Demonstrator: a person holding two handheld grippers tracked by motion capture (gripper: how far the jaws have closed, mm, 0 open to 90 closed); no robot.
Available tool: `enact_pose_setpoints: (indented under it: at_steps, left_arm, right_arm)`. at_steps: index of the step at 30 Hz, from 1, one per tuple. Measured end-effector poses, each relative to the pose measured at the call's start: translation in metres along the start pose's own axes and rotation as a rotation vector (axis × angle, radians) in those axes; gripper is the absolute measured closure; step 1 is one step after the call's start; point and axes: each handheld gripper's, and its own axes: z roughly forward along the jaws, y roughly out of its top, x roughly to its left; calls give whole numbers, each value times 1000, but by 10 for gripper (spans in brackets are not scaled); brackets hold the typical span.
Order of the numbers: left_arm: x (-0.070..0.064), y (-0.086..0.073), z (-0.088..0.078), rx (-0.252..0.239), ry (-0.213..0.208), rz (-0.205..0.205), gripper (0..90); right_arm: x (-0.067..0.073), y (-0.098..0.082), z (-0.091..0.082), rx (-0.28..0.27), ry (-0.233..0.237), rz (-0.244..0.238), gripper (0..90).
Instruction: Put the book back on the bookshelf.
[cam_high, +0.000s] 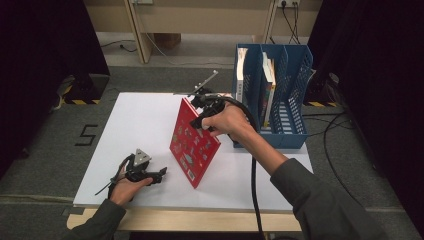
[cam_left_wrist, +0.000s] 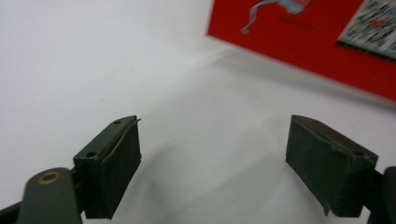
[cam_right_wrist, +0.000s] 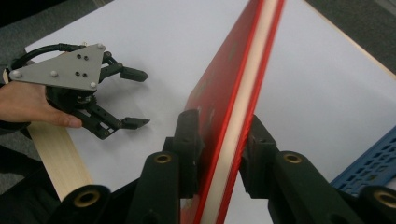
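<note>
Right gripper (cam_right_wrist: 219, 154) has both black jaws pinching the top edge of a thin red hardcover book (cam_high: 192, 145), which stands tilted with its lower corner on the white tabletop (cam_high: 140, 130). Left gripper (cam_left_wrist: 212, 168) rests low, jaws spread wide with nothing between them, the book's red cover just ahead of them.

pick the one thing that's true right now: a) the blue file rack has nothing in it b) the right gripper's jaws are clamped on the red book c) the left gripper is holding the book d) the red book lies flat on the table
b: in the right gripper view the right gripper has its jaws pressed on both covers of the red book, which stands tilted on the table; the left gripper rests open and apart from it.
</note>
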Motion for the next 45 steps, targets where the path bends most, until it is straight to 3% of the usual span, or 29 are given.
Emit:
enact_pose_setpoints:
  at_steps: [4,5,8,11,16,22,27,45]
  left_arm:
    - [4,0,0,4,8,-9,173]
    - [5,-1,0,5,8,-14,173]
    - [6,0,1,11,3,-13,173]
    - [8,0,1,19,22,10,172]
    - [15,-1,1,27,23,-19,171]
    - [14,-2,2,48,24,3,167]
    - [19,-2,3,53,-3,-31,163]
    - [19,-2,3,56,3,-32,149]
  right_arm:
    - [-2,-4,-13,-1,-21,-15,768]
    - [-3,-5,-15,-14,-21,0,784]
    - [-6,-10,-21,2,-59,-34,793]
    - [-15,-19,-29,9,-94,-17,795]
    - [-27,-36,-52,-29,-88,42,793]
    - [-35,-57,-77,-35,-142,64,796]
    - [-40,-71,-97,-39,-167,105,795]
    - [-52,-110,-166,-117,-247,191,795]
